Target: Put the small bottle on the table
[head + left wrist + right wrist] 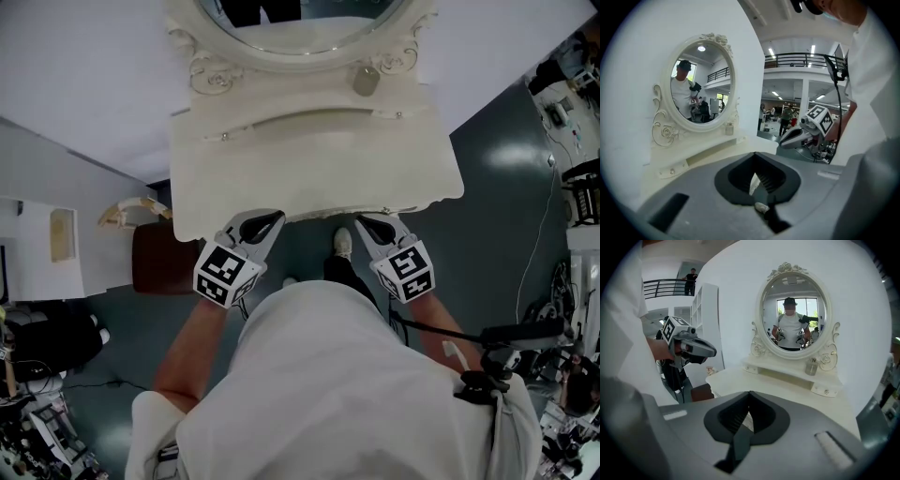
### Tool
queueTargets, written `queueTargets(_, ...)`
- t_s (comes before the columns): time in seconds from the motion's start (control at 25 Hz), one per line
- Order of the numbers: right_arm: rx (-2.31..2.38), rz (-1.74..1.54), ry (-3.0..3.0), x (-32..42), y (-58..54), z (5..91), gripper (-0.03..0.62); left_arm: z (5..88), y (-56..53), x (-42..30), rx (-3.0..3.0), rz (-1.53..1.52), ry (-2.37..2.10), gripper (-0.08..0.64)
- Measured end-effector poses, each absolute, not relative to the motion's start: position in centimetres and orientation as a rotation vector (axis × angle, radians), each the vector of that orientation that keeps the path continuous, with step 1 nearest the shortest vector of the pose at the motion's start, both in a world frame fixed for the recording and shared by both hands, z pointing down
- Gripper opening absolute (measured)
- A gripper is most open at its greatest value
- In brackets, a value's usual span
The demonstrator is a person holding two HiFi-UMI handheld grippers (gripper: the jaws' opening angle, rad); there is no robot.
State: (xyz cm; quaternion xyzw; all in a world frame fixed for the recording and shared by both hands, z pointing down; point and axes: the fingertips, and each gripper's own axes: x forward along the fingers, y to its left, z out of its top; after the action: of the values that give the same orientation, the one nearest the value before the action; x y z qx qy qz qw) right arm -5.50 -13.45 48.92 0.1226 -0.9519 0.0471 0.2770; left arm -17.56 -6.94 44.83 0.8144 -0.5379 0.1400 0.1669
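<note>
Pressing jaws together on nothing, both left gripper [270, 223] and right gripper [372, 225], hovering at the table's [309, 178] near edge. Standing upright well beyond them, on the shelf [281, 91] along the far edge, right of the mirror [300, 23]: the bottle [366, 81]. Sitting nearer the right gripper, likely calling for a straight forward reach.

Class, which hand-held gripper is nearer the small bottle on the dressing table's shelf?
Right. The right hand-held gripper hangs at the front edge of the table, straight before the small bottle; the left hand-held gripper hangs farther leftward.
</note>
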Motion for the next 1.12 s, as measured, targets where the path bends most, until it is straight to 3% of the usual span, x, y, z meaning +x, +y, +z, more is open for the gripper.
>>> queueTargets(0.4,0.277,0.108,-2.559,-6.1,-6.1,49.1,0.0,45.3,1.8,-15.1,2.355,0.411,-1.454,0.003)
queueTargets(1.12,0.226,0.055,-2.554,-7.0,-1.7,48.8,0.0,45.3,5.6,-14.6,2.36,0.389,-1.458,0.003)
